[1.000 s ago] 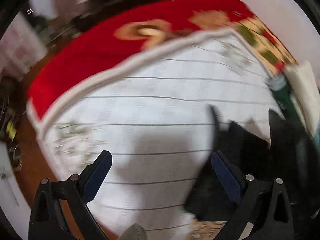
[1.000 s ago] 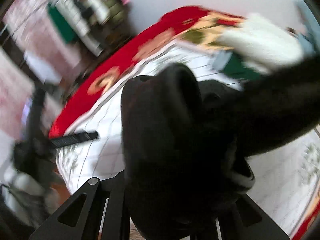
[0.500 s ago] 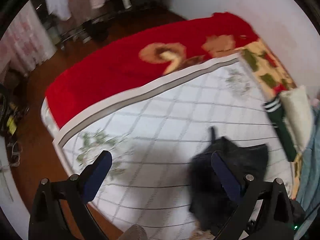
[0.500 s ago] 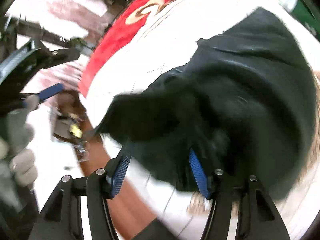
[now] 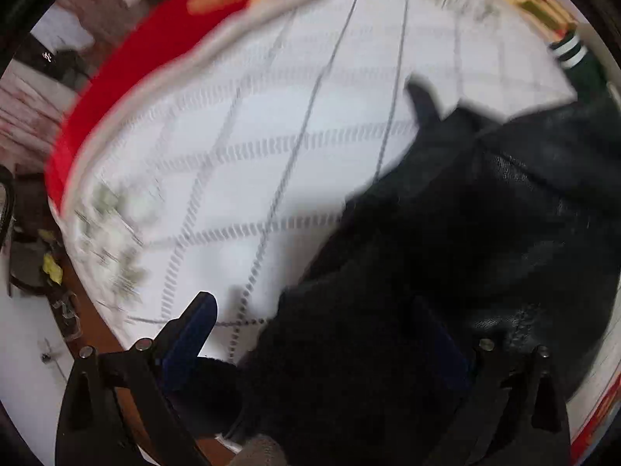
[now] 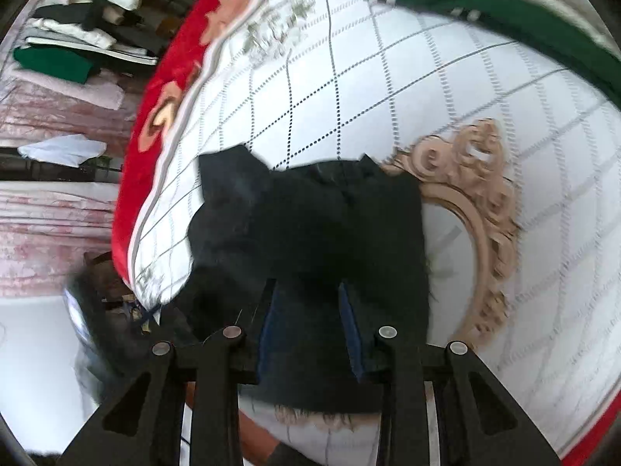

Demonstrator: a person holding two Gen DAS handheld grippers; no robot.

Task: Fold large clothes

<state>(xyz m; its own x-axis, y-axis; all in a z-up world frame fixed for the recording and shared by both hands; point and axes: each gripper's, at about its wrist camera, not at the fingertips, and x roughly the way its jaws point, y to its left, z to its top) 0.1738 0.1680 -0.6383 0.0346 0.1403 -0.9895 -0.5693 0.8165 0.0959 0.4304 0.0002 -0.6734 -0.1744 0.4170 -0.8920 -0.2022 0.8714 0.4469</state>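
The right gripper [image 6: 310, 326] fingers pinch the black garment's [image 6: 310, 225] near edge; it lies along the bed [image 6: 485, 89]. Left gripper [image 5: 310, 334] fingers are spread wide over it.

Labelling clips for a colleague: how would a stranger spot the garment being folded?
Find the white checked quilt covering the bed. The black garment lies at its near edge, pinched by the right gripper. It is plain black, unlike the green striped-cuff garment farther back.

Left gripper [image 5: 310, 334]: jaws spread wide, blue-padded fingers [image 5: 192, 328] angled downward, the right finger mostly hidden behind dark fabric. Right gripper [image 6: 310, 330]: jaws drawn close together, pinching a fold of black garment [image 6: 310, 225] between blue pads [image 6: 351, 334].
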